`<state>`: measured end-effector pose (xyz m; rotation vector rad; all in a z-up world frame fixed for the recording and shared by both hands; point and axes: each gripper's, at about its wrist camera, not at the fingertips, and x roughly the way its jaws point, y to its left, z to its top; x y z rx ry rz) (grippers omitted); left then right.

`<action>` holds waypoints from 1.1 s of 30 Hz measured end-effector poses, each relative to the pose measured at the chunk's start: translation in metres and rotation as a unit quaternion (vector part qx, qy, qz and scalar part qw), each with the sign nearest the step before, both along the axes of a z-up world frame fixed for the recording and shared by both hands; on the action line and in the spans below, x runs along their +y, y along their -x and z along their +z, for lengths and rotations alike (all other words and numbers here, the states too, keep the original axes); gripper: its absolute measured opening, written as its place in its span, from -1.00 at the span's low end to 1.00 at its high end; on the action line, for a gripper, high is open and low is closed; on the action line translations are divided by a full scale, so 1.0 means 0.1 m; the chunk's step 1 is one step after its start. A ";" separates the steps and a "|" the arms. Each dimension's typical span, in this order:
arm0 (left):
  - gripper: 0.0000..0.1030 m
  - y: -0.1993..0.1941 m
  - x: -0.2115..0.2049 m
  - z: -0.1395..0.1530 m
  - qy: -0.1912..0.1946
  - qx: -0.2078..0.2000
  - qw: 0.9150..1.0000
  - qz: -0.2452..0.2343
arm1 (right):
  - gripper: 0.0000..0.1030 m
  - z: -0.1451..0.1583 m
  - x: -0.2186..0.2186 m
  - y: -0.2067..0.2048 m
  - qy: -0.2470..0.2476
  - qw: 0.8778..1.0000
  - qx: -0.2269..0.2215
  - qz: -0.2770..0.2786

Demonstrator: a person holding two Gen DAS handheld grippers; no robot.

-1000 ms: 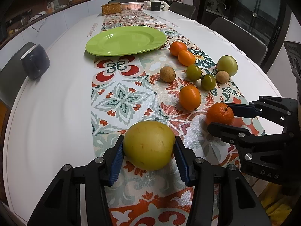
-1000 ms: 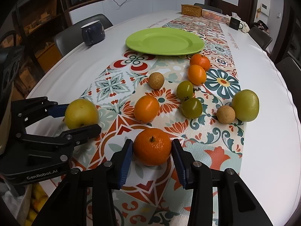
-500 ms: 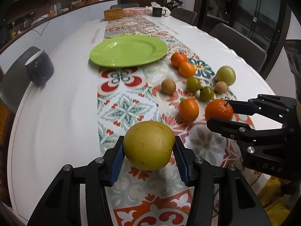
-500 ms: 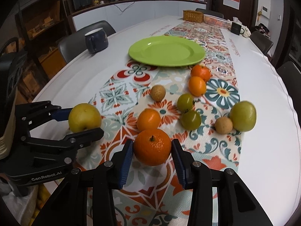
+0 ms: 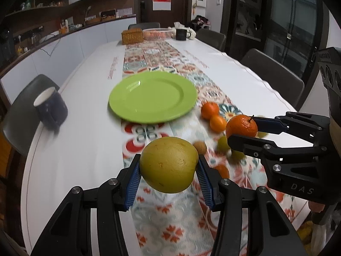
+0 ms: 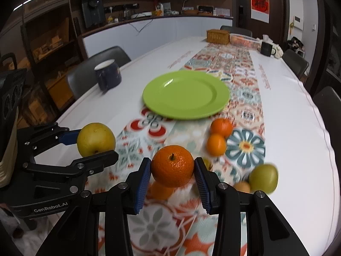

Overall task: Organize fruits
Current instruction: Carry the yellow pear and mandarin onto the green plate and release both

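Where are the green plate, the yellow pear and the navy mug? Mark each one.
green plate (image 5: 152,98), left wrist view, on its flat centre.
yellow pear (image 5: 168,167), left wrist view, on its front skin between the left claw's pads.
navy mug (image 6: 107,74), right wrist view, on its side wall.

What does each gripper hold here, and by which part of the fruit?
The left gripper clamps the yellow pear across its widest sides. The right gripper clamps the orange mandarin by its sides, stem up.
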<state>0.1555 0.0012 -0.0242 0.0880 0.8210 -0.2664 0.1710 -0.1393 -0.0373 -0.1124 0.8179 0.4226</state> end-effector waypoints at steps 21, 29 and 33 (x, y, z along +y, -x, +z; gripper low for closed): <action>-0.03 -1.31 0.14 0.14 -0.012 -0.016 1.000 0.014 | -0.18 0.24 0.19 -1.34 0.022 0.999 -0.022 -0.007; -0.03 -1.94 0.16 -0.12 -0.016 0.030 0.999 0.019 | -0.18 -0.08 0.27 -1.91 0.037 0.999 0.028 -0.013; -0.03 -2.13 0.18 -0.27 -0.013 0.053 0.998 0.023 | -0.18 -0.20 0.30 -2.05 0.046 0.998 0.040 -0.016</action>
